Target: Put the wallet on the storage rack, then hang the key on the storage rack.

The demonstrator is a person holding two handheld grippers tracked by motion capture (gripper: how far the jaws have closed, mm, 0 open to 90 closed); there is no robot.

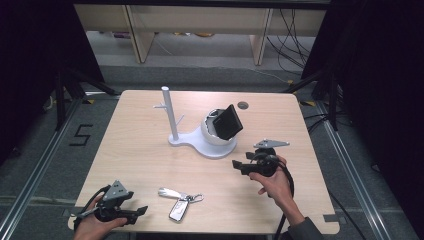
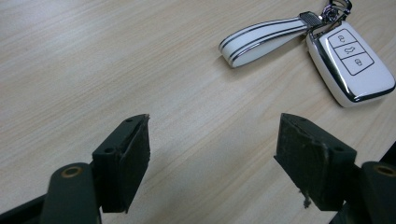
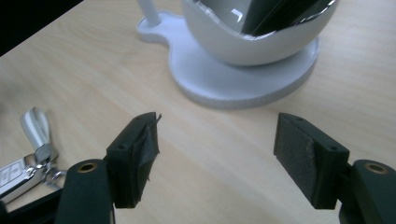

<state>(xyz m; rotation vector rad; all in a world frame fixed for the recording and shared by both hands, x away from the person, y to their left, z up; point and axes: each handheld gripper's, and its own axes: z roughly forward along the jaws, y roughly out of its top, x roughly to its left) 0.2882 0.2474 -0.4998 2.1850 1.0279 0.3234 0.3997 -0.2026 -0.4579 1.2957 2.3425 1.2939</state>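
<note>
1. My left gripper (image 1: 141, 211) is black, with a grey three-cornered plate on top.
2. My right gripper (image 1: 236, 165) matches, trailing a black cable.
3. My pads (image 3: 142, 156) look frayed, with brass-ringed screw holes behind.

In the left gripper view, the white car key fob with chrome edging (image 2: 351, 65) lies at the right side, and its metal ring (image 2: 337, 6) is cut off by the top edge. In the right gripper view the same fob (image 3: 10, 176) is cropped by the left edge, so its buttons are out of sight. The white bowl-shaped holder on its flat white stand (image 3: 252, 39) runs off the top there, and the white upright post (image 3: 148, 11) is cut to a stub. The black flat object resting in the bowl (image 1: 228, 121) is too small in the high view to identify. The near corner of the pale wooden tabletop (image 1: 150, 150) is covered by the person's left hand (image 1: 92, 225).
</note>
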